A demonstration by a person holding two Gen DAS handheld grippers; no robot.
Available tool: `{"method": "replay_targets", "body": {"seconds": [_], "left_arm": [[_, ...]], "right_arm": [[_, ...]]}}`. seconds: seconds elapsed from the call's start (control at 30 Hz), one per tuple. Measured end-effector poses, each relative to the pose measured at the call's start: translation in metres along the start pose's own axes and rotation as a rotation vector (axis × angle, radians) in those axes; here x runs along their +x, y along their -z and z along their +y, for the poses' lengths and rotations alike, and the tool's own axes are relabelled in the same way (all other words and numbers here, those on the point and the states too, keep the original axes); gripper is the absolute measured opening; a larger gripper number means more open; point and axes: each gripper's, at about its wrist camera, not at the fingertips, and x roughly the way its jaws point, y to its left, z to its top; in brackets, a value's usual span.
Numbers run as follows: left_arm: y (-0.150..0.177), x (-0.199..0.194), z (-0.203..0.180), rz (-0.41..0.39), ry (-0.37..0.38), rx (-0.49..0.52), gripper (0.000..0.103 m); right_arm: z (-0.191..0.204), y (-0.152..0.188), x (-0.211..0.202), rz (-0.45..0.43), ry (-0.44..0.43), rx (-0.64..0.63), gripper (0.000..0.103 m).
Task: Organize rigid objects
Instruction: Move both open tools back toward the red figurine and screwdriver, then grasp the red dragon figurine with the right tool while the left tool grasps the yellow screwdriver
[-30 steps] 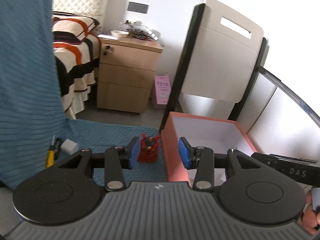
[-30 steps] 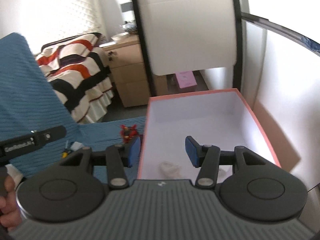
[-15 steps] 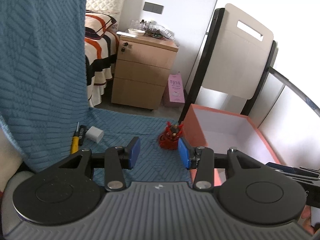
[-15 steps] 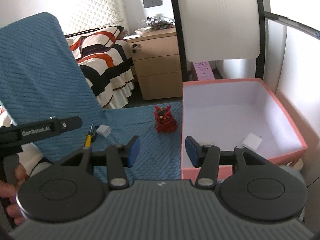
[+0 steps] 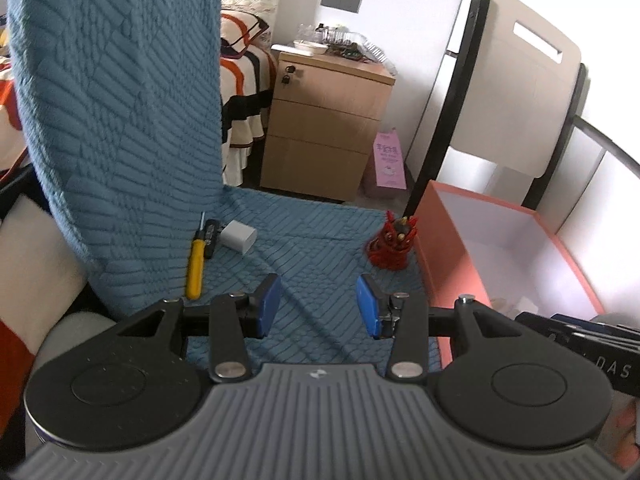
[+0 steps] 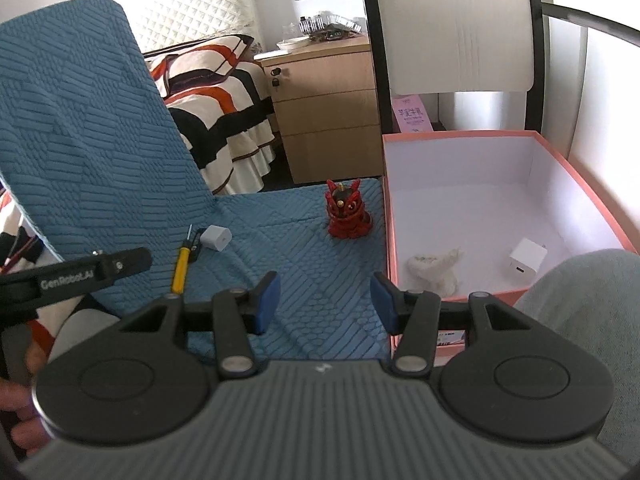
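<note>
Both claws, left claw (image 5: pixel 318 306) and right claw (image 6: pixel 326 302), gape empty over blue quilted cover (image 6: pixel 312 248); bedside cabinet (image 6: pixel 328 108) behind.

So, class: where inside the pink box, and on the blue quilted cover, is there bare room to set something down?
The pink cardboard box is bare along its far half; the cream lump and white cube charger crowd its near edge. The blue quilted cover is bare between the red lion figurine and yellow screwdriver.
</note>
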Motion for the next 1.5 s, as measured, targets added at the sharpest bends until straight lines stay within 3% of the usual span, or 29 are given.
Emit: {"method": "replay_targets", "body": {"seconds": [0.47, 1.07, 1.5], "left_arm": [[0.012, 0.025, 0.003, 0.002, -0.041, -0.020, 0.048], [0.022, 0.157, 0.037, 0.043, -0.218, -0.006, 0.048], [0.020, 0.231, 0.057, 0.070, -0.363, 0.141, 0.048]], "right_arm": [[-0.006, 0.010, 0.013, 0.010, -0.008, -0.019, 0.053], [0.001, -0.014, 0.099, -0.036, -0.004, -0.143, 0.053], [0.030, -0.043, 0.161, -0.053, 0.029, -0.278, 0.053]]}}
